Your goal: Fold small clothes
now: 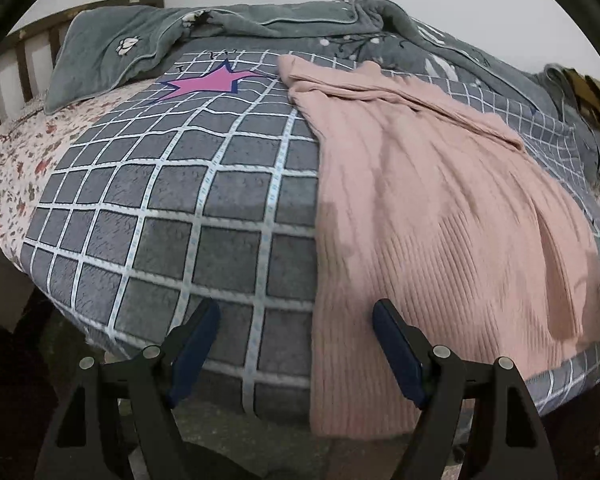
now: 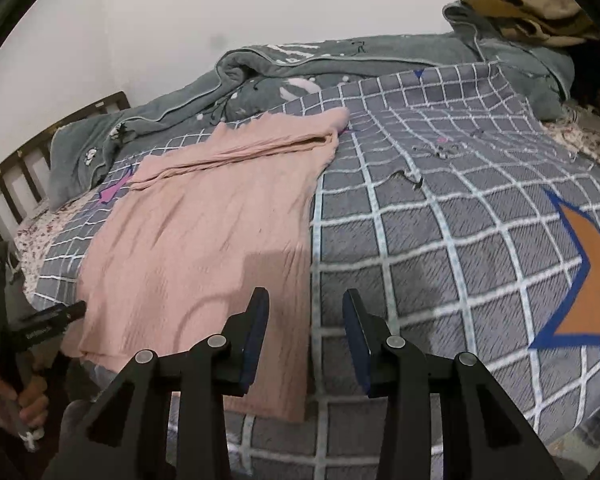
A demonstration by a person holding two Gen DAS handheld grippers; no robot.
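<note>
- Pink ribbed garment (image 1: 432, 216) lies spread lengthwise on the grey checked blanket (image 1: 172, 216). Its near hem hangs slightly over the bed's front edge, and its far end is bunched with a fold of cloth lying across it. As I judge it, folding has barely begun: one part looks turned in at the far end, and the main body is still to be folded.
- Grey checked blanket offers wide bare room on both sides of the garment for laying folds; the crumpled grey quilt (image 2: 340, 64) along the wall limits the far side.
- Left gripper (image 1: 296, 344) hovers at the garment's near left edge, jaws wide apart, holding nothing.
- Right gripper (image 2: 306, 340) sits over the near right edge, jaws partly apart, also empty.
</note>
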